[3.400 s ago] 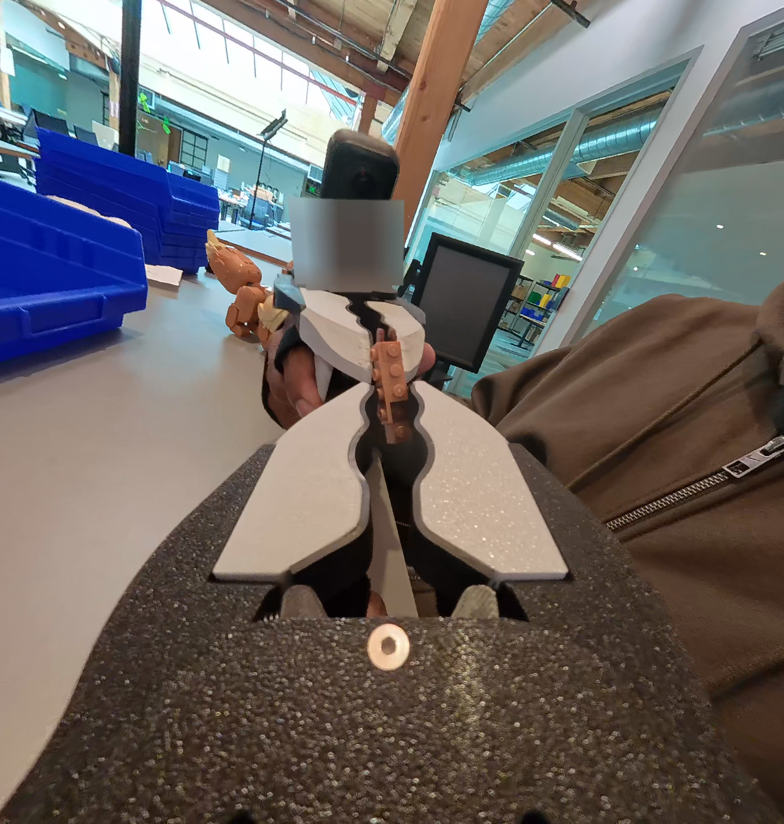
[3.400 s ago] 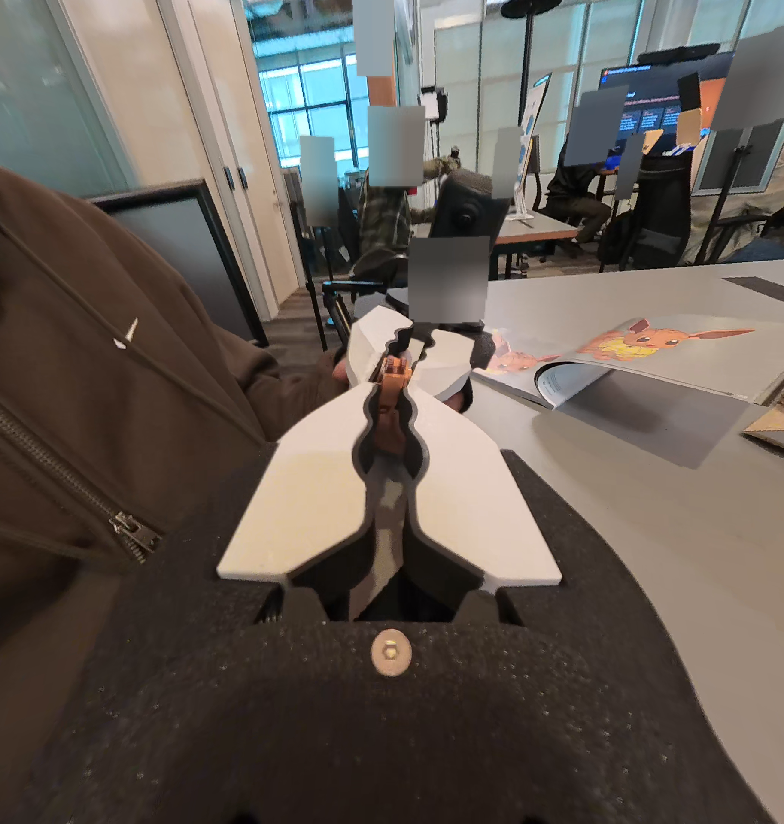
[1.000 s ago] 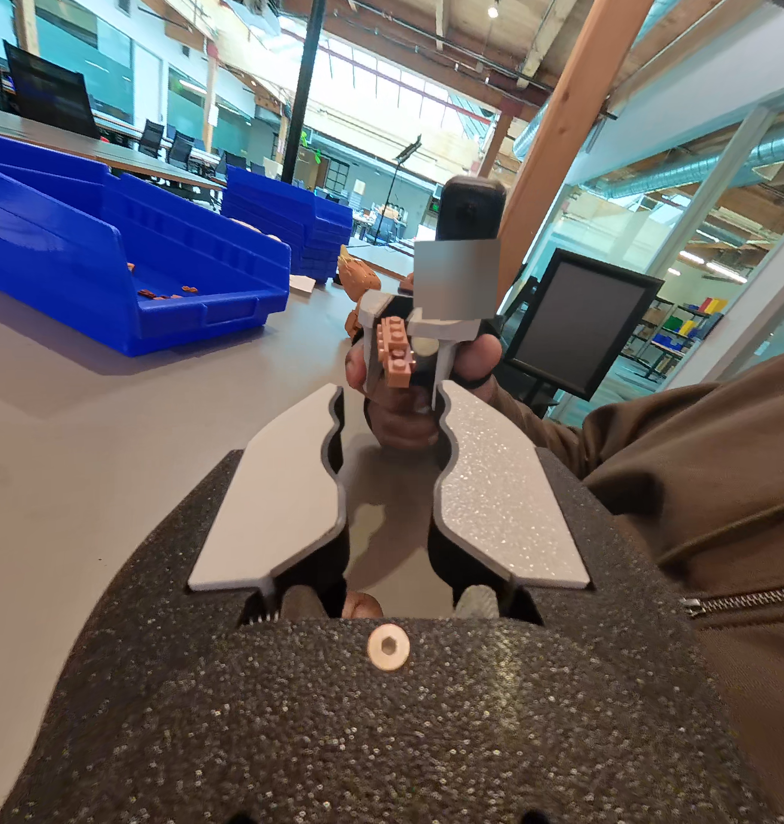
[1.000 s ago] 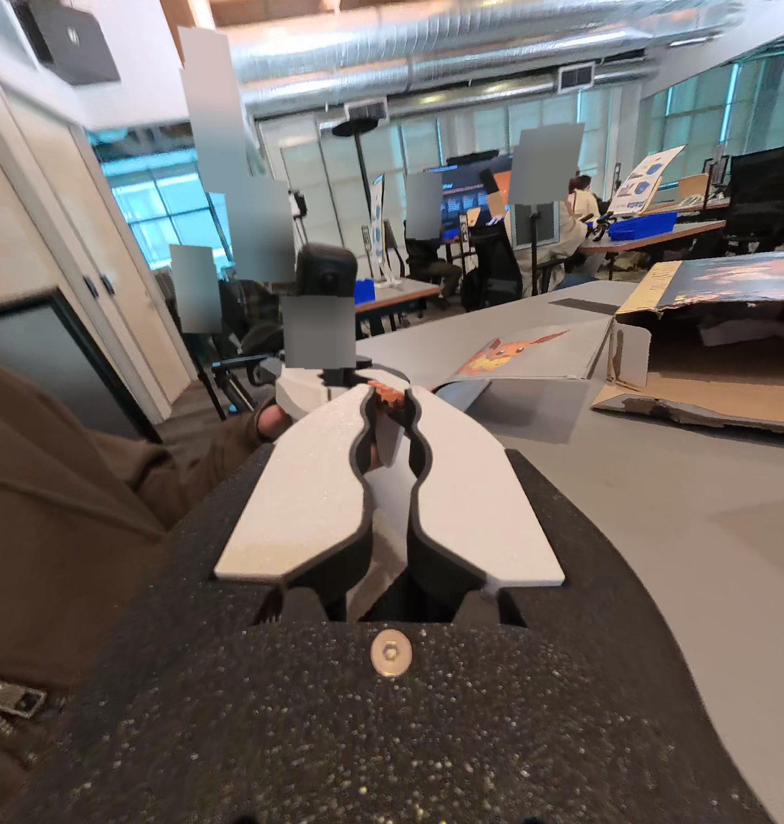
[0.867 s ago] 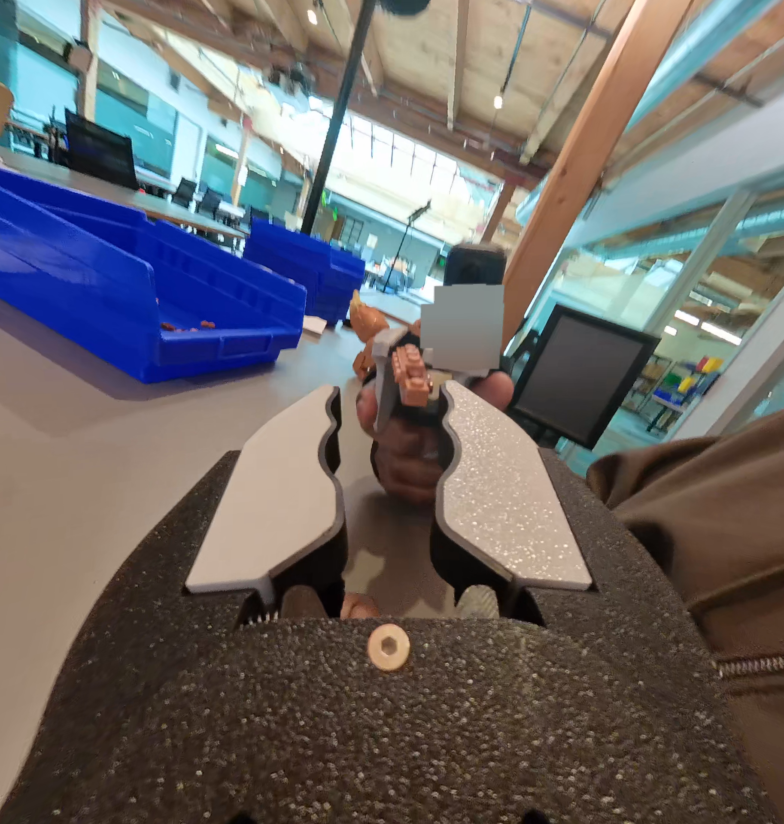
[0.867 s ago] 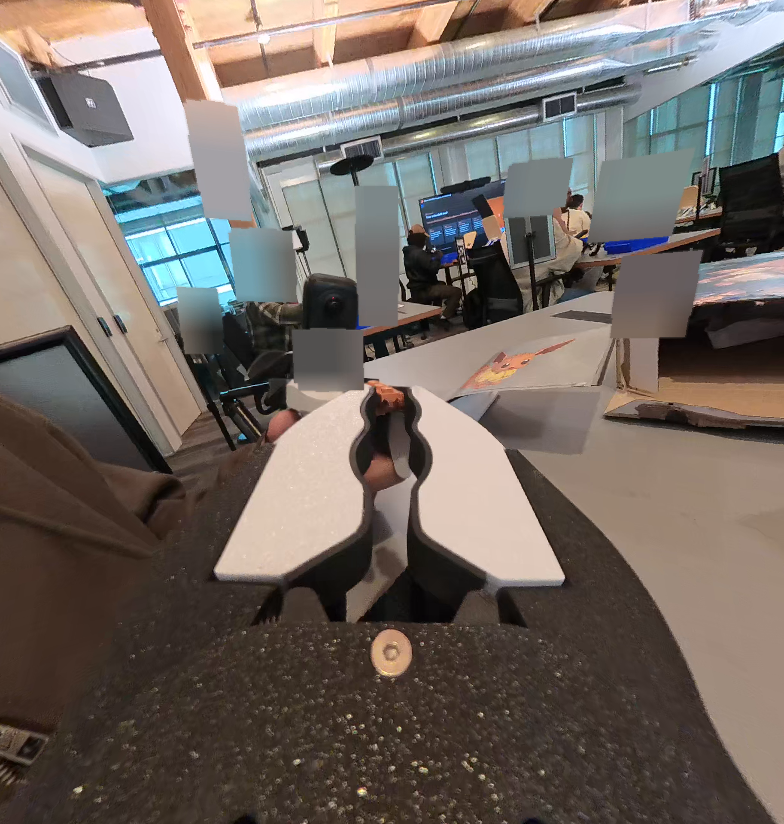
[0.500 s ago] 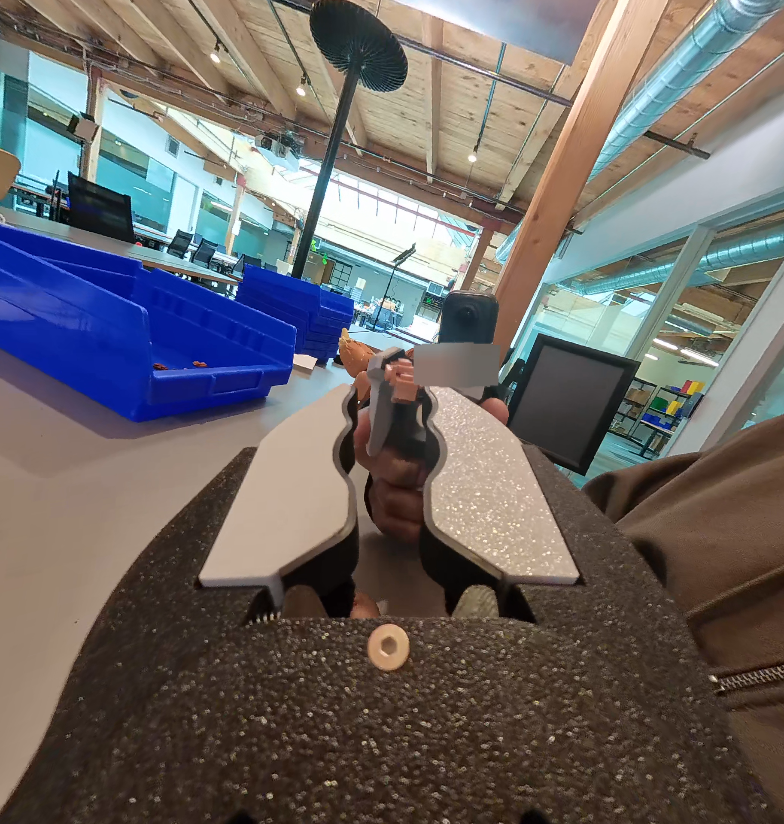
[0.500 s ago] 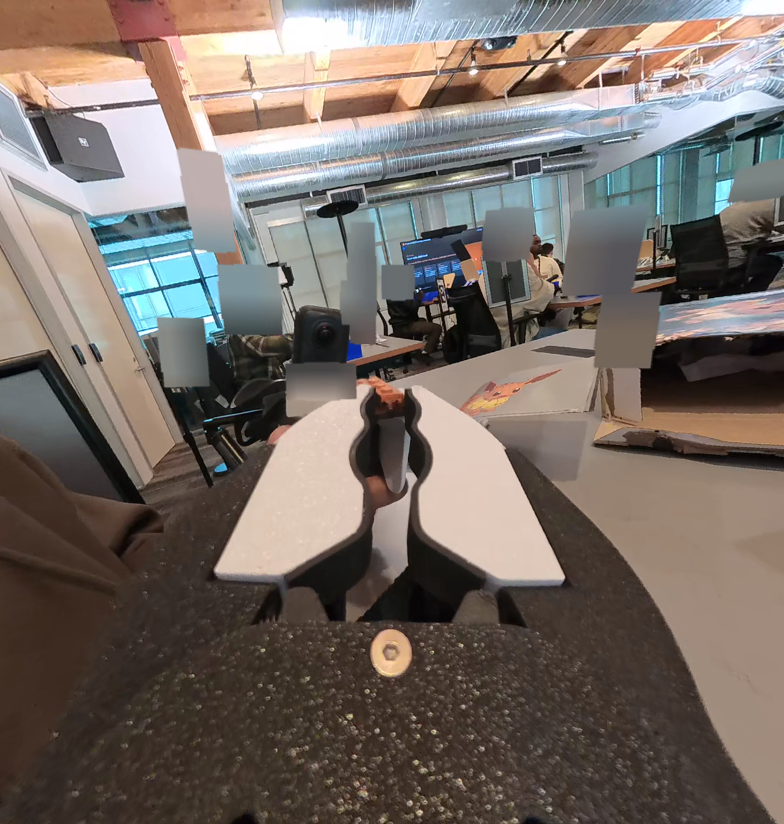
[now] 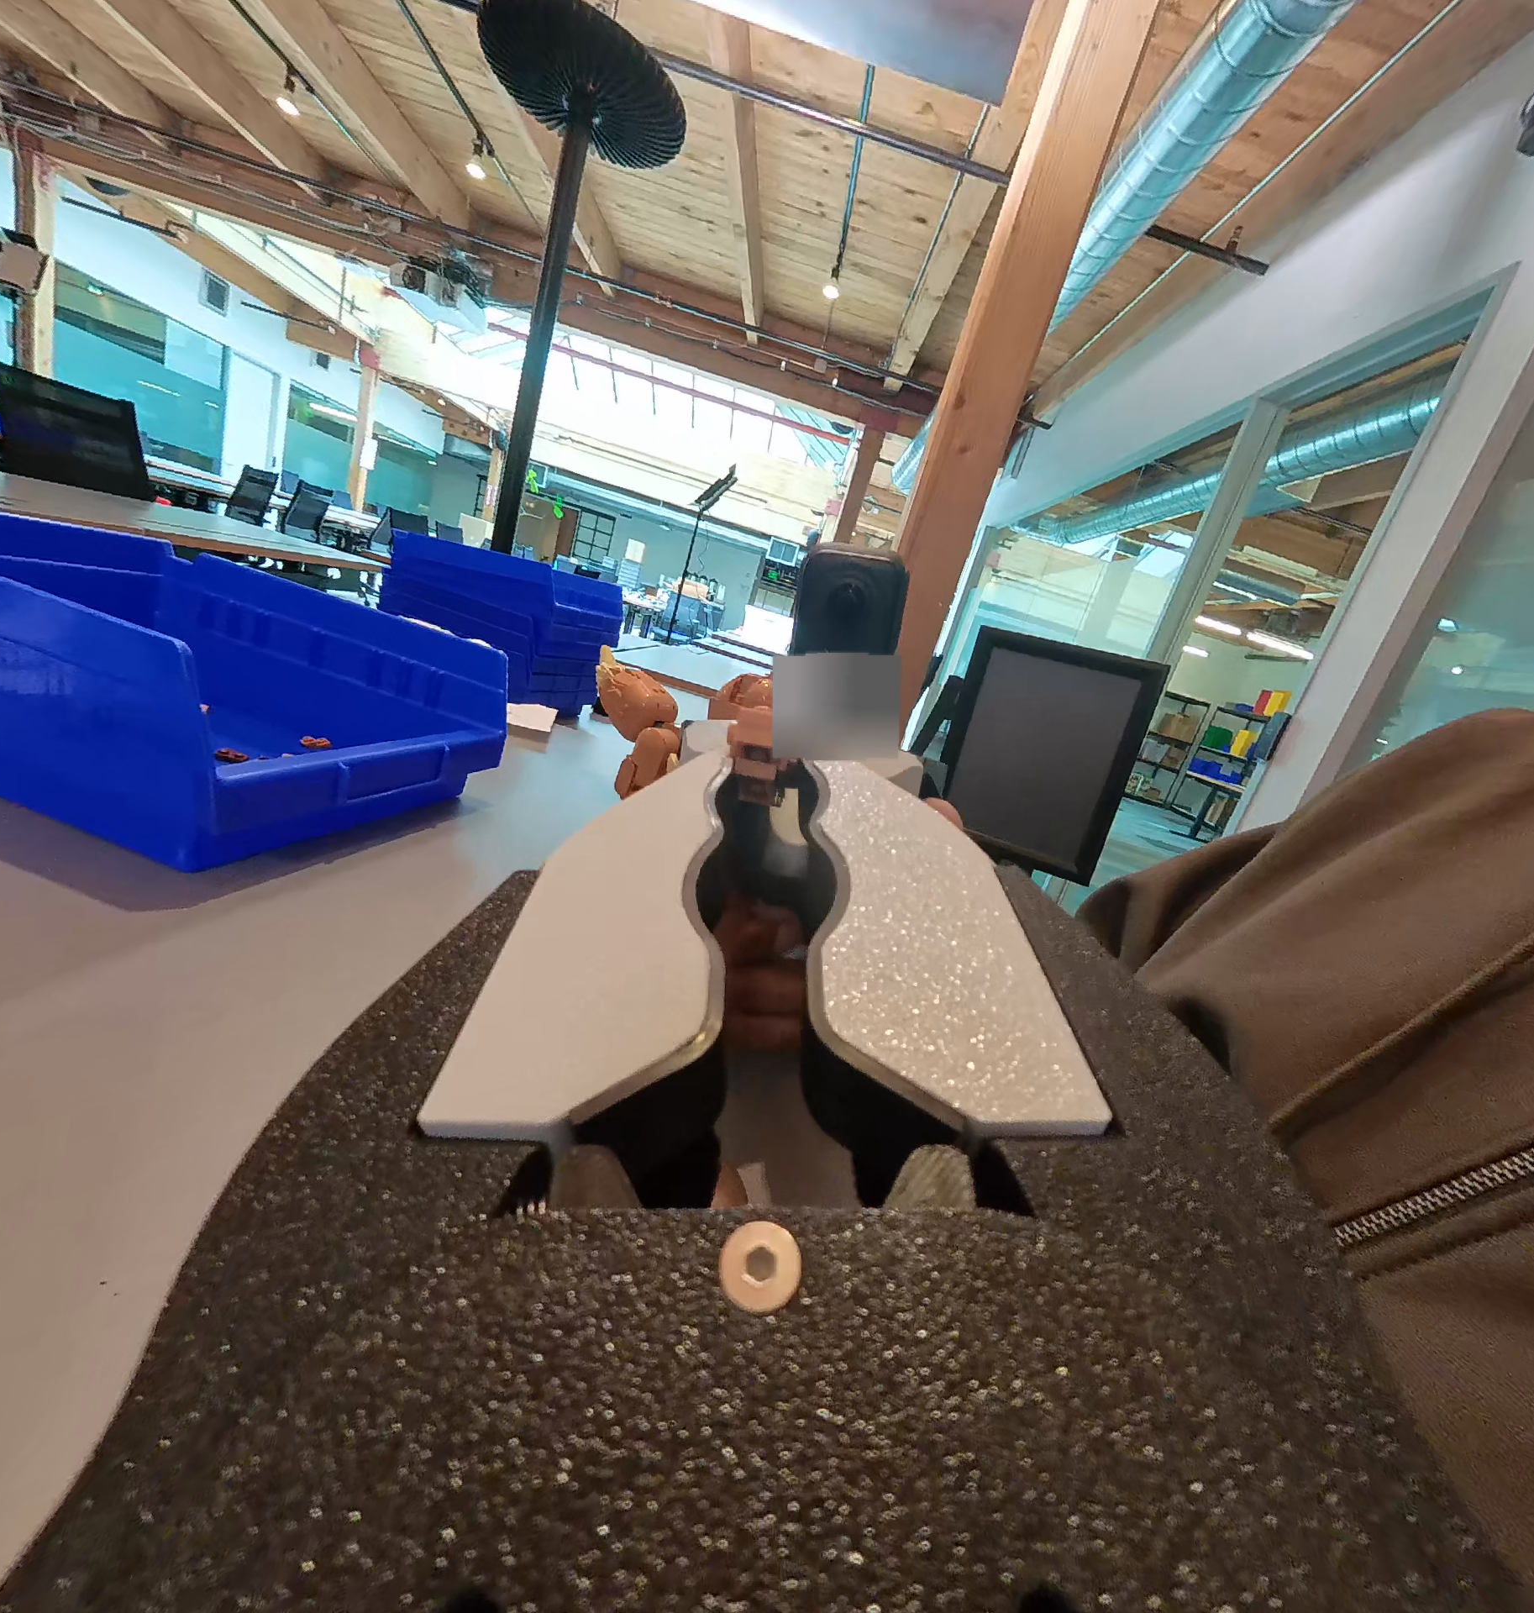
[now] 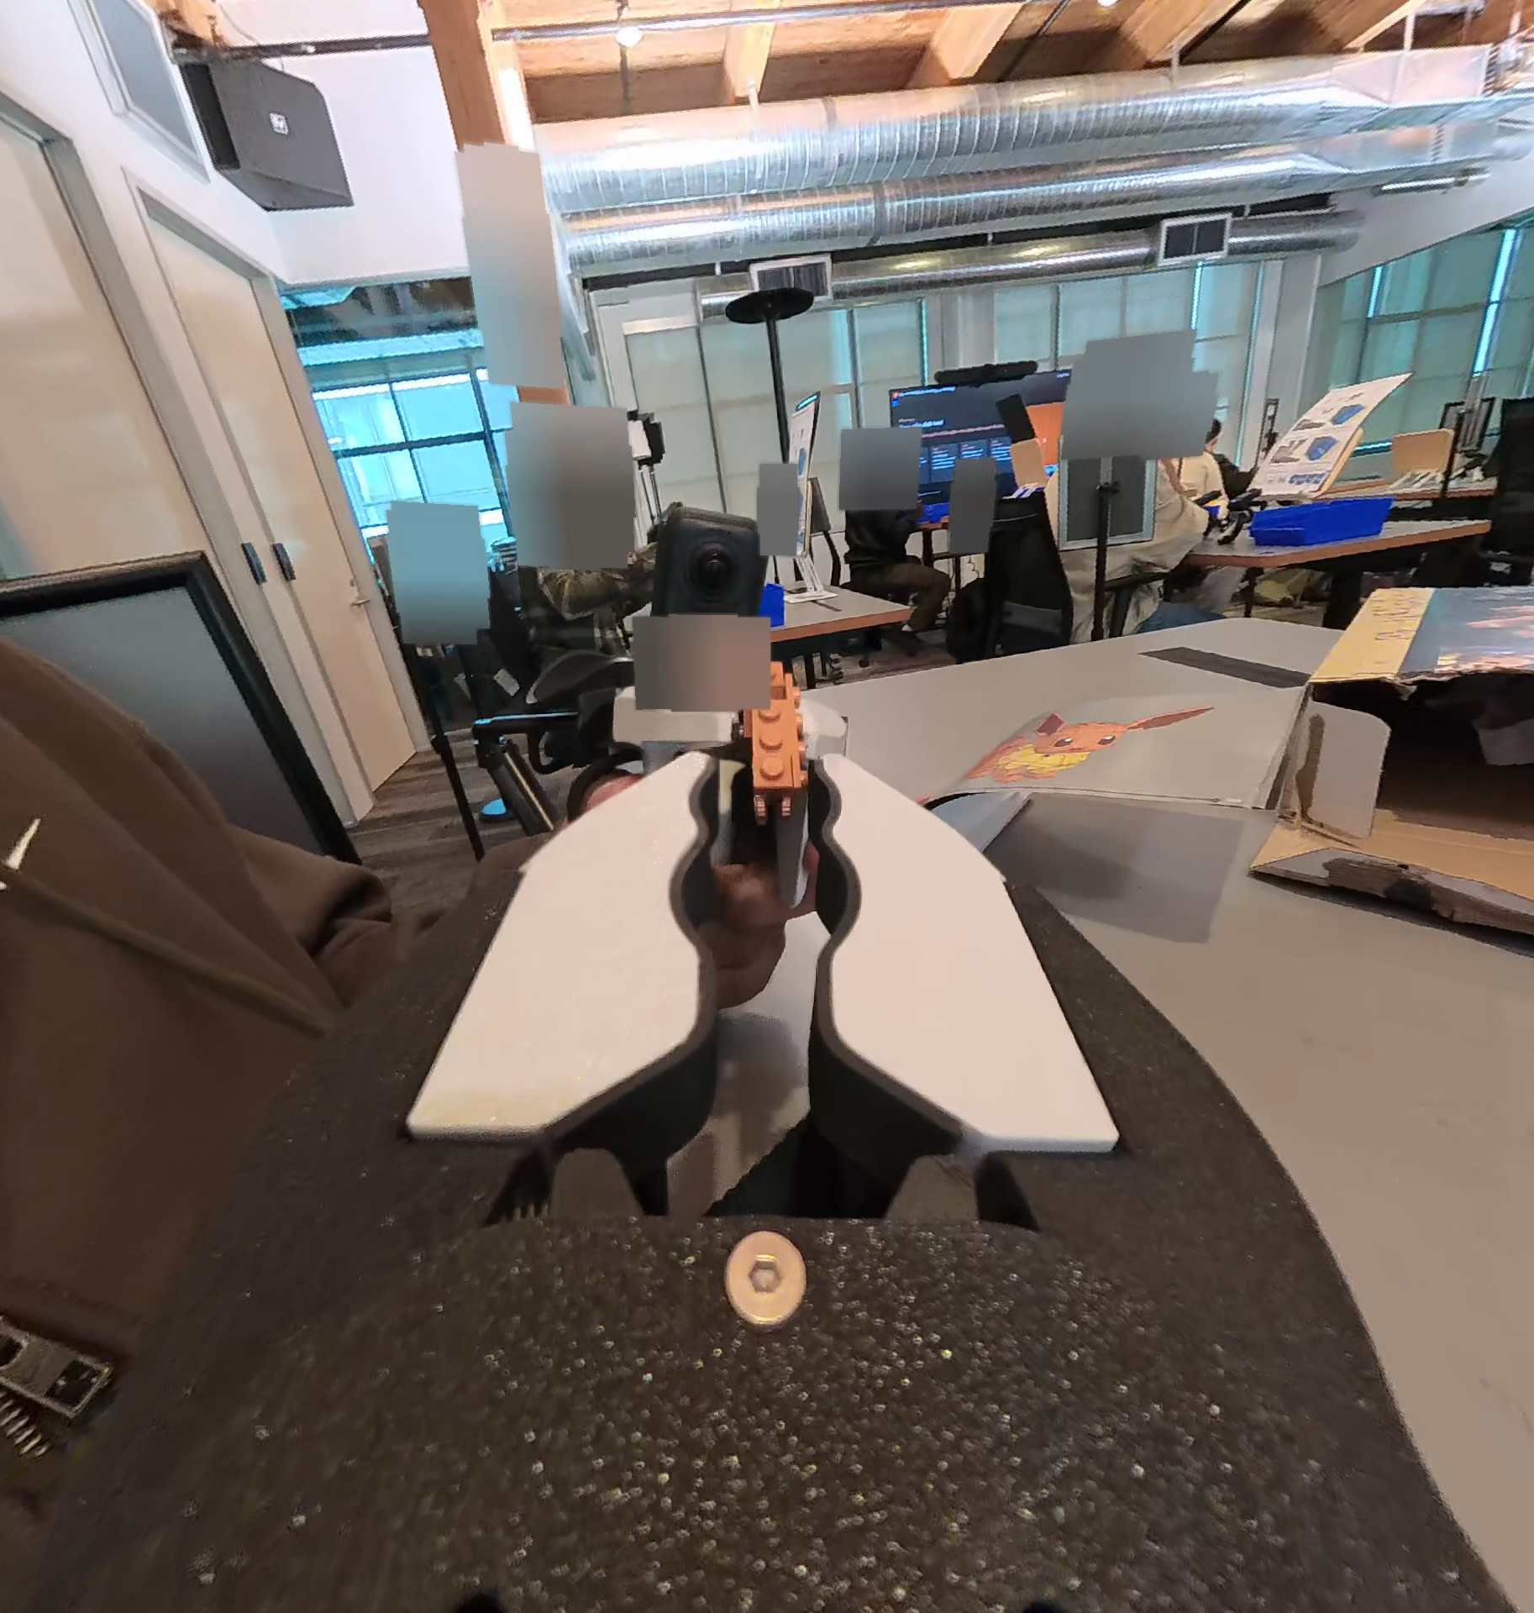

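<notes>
Two hand-held grippers are raised nose to nose above a grey table [image 9: 179, 1004]. The left gripper [image 9: 759, 768] is seen clenched on a small brown brick assembly [image 9: 753, 758] at its tips. The right gripper [image 10: 768, 768] is seen with its jaws parted; the orange-brown brick piece [image 10: 777, 746] stands between its tips, apart from the left pad. Blue bins [image 9: 222, 698] and a brown brick figure [image 9: 646, 707] lie far left; a booklet [image 10: 1121, 751] and cardboard box [image 10: 1444, 785] lie right.
</notes>
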Motion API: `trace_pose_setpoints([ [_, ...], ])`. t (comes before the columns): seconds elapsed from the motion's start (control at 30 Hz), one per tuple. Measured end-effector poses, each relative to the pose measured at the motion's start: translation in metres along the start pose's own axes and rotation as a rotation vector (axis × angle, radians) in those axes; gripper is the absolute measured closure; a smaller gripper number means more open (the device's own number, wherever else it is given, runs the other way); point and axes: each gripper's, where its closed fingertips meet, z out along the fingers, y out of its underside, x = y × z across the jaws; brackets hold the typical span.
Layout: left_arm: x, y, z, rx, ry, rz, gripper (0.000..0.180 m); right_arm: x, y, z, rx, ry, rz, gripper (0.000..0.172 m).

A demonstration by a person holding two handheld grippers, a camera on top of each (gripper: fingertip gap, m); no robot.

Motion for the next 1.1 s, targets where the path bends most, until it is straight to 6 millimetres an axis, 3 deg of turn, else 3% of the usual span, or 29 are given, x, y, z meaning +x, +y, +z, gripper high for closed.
trace_pose_setpoints([
  [0.33,0.0062,0.0051,0.0016,-0.043,0.027,0.026,0.168,-0.0025,0.0036,-0.0032,-0.045,-0.028,-0.011,0.161],
  [0.87,0.0091,0.0086,0.0020,-0.077,0.026,0.074,0.168,-0.0051,-0.0002,-0.0072,0.032,-0.249,0.426,0.160],
  [1.1,0.0091,0.0078,0.0015,-0.077,0.019,0.089,0.168,-0.0054,-0.0009,-0.0064,0.028,-0.206,0.339,0.160],
])
